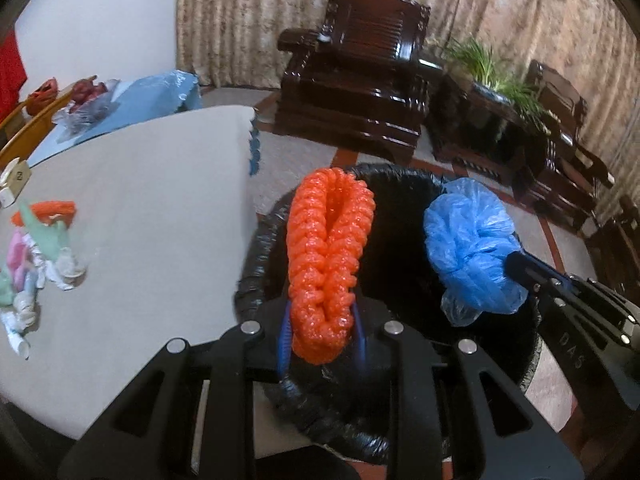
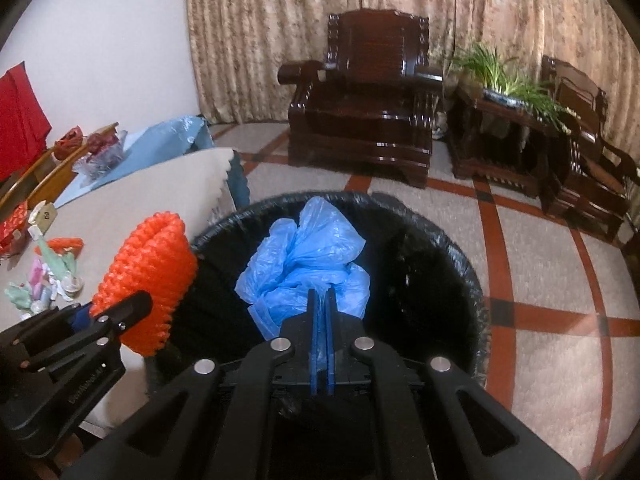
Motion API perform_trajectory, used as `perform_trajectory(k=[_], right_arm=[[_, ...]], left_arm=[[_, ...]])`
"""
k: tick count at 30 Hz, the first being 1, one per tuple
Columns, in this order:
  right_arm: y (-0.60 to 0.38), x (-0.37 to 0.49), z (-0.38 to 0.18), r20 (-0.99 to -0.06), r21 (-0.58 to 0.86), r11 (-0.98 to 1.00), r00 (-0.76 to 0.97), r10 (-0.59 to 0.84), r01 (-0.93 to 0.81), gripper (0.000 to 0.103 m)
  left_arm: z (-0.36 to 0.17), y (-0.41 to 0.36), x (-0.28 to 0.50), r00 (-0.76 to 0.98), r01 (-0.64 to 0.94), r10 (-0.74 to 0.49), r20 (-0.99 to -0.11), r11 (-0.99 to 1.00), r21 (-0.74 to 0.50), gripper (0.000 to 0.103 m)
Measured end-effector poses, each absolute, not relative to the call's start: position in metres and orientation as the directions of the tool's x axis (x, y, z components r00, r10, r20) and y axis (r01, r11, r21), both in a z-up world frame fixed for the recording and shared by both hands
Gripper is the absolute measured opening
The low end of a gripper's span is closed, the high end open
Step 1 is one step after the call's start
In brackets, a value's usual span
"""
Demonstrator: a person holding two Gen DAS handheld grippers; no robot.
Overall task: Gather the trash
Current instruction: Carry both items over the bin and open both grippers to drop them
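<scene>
Here, from the left wrist, the left gripper (image 1: pixel 322 328) clamps an orange foam net (image 1: pixel 326 256) above the black-lined trash bin (image 1: pixel 256 256), beside the table (image 1: pixel 160 220) with leftover scraps (image 1: pixel 36 264). From the right wrist, the right gripper (image 2: pixel 320 300) pinches a crumpled blue plastic bag (image 2: pixel 304 256) over the bin's mouth.

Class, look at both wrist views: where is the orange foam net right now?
The orange foam net is clamped in the left gripper, above the near-left rim of the black-lined bin, beside the blue plastic bag.
</scene>
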State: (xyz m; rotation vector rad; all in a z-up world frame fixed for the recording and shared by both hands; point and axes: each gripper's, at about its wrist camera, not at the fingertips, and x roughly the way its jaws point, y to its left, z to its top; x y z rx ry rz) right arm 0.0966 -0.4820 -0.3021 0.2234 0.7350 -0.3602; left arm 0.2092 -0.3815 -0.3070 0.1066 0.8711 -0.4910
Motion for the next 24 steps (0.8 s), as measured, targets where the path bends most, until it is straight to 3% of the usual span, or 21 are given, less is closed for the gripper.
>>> perform_trajectory(k=[5, 8, 10, 12, 13, 16, 19, 24], right_arm=[[-0.492, 0.108, -0.336, -0.748, 0.062, 0.906, 0.62, -0.235, 0.418, 0.003], [-0.502, 0.117, -0.354, -0.798, 0.067, 0.895, 0.562, -0.218, 0.442, 0.004], [-0.509, 0.122, -0.366, -0.836, 0.089, 0.881, 0.516, -0.188, 0.465, 0.009], [-0.513, 0.123, -0.374, -0.861, 0.076, 0.872, 0.473, -0.187, 0.483, 0.021], [-0.516, 0.123, -0.378, -0.871, 0.072, 0.866, 0.454, -0.187, 0.495, 0.022], [-0.517, 0.118, -0.381, -0.886, 0.068, 0.855, 0.425, -0.185, 0.514, 0.024], [-0.516, 0.112, -0.373, -0.885, 0.063, 0.849, 0.423, -0.196, 0.524, 0.038], [-0.497, 0.097, -0.328, -0.826, 0.052, 0.851, 0.502, -0.258, 0.523, 0.038]], left_arm=[[-0.335, -0.396, 0.222, 0.486, 0.464, -0.331, -0.809, 0.882, -0.082, 0.024], [-0.351, -0.405, 0.228, 0.438, 0.477, -0.308, -0.845, 0.876, -0.072, 0.03], [-0.357, -0.407, 0.231, 0.426, 0.482, -0.294, -0.856, 0.874, -0.061, 0.046], [-0.36, -0.409, 0.231, 0.43, 0.485, -0.287, -0.856, 0.873, -0.049, 0.056], [-0.36, -0.409, 0.231, 0.426, 0.489, -0.291, -0.856, 0.871, -0.053, 0.057], [-0.355, -0.409, 0.227, 0.429, 0.506, -0.306, -0.85, 0.861, -0.055, 0.065], [-0.347, -0.402, 0.225, 0.446, 0.499, -0.305, -0.841, 0.865, -0.049, 0.073], [-0.319, -0.362, 0.224, 0.491, 0.466, -0.3, -0.818, 0.884, -0.043, 0.076]])
